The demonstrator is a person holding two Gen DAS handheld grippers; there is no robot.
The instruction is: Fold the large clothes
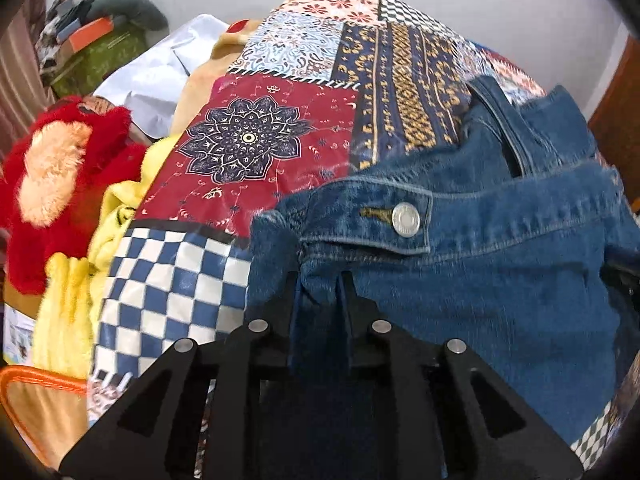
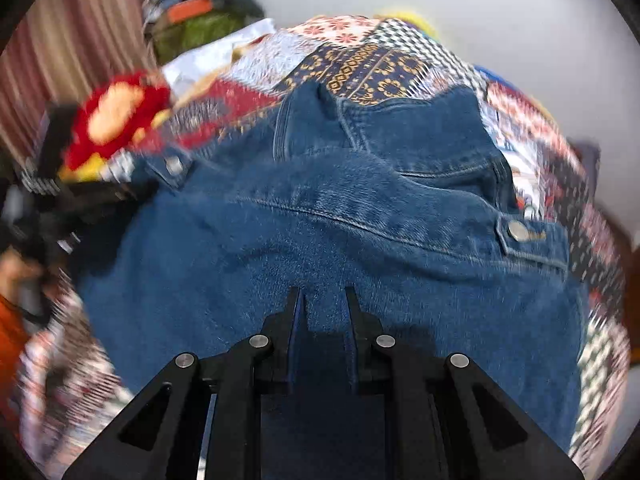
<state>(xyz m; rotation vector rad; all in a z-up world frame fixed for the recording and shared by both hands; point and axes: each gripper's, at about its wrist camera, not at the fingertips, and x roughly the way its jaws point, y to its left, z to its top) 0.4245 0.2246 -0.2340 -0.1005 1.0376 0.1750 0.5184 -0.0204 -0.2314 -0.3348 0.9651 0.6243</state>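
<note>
A blue denim jacket (image 1: 480, 248) lies on a patchwork bedcover (image 1: 256, 144). My left gripper (image 1: 320, 280) is shut on a fold of its left edge, just below a buttoned cuff tab with a metal button (image 1: 406, 219). In the right wrist view the denim jacket (image 2: 320, 220) fills the middle. My right gripper (image 2: 322, 296) is shut on denim near the jacket's lower middle, and the fabric runs between its fingers. A second metal button (image 2: 519, 230) shows at the right. The other gripper appears blurred at the left (image 2: 60, 200).
A red and peach plush toy (image 1: 60, 184) and yellow cloth (image 1: 72, 304) lie left of the bedcover. A white garment (image 1: 160, 76) and a stack of folded clothes (image 1: 92, 40) are at the back left. An orange-trimmed bag (image 1: 36, 400) is at the lower left. A wooden edge (image 1: 616, 120) stands at the right.
</note>
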